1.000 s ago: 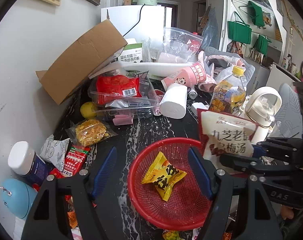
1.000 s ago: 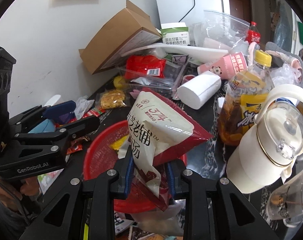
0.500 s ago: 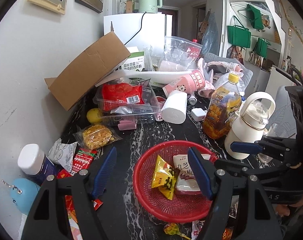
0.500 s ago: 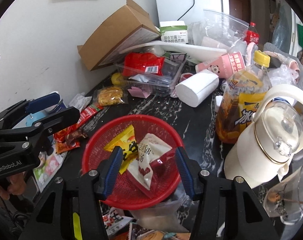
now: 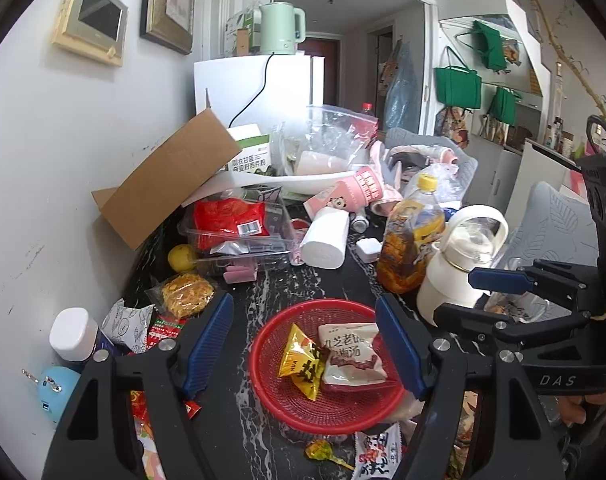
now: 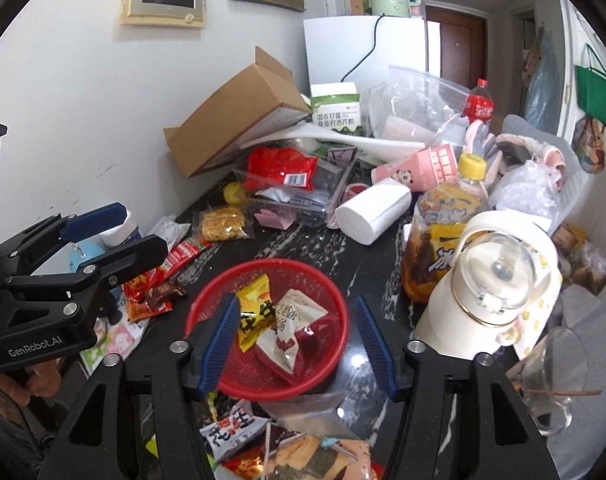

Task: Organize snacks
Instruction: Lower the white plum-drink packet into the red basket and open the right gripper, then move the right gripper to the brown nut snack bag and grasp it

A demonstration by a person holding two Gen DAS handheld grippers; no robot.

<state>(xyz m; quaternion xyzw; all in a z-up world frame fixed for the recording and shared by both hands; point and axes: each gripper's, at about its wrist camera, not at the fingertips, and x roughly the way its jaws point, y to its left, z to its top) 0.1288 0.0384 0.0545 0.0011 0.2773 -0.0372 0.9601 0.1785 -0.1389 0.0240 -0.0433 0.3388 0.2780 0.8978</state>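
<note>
A red mesh basket sits on the dark marble table. In it lie a yellow snack packet and a white-and-maroon plum snack bag. My left gripper is open and empty above the basket's near left side; it also shows in the right wrist view. My right gripper is open and empty over the basket; it also shows in the left wrist view. Loose snack packets lie left of the basket, and more lie in front.
A white kettle and a tea bottle stand right of the basket. A paper roll, a clear tray with a red bag, a cardboard box and a crispy snack pack crowd the back.
My right gripper opened and let the plum snack bag drop into the red basket, then drew back. Both grippers have pulled back and up from the basket.
</note>
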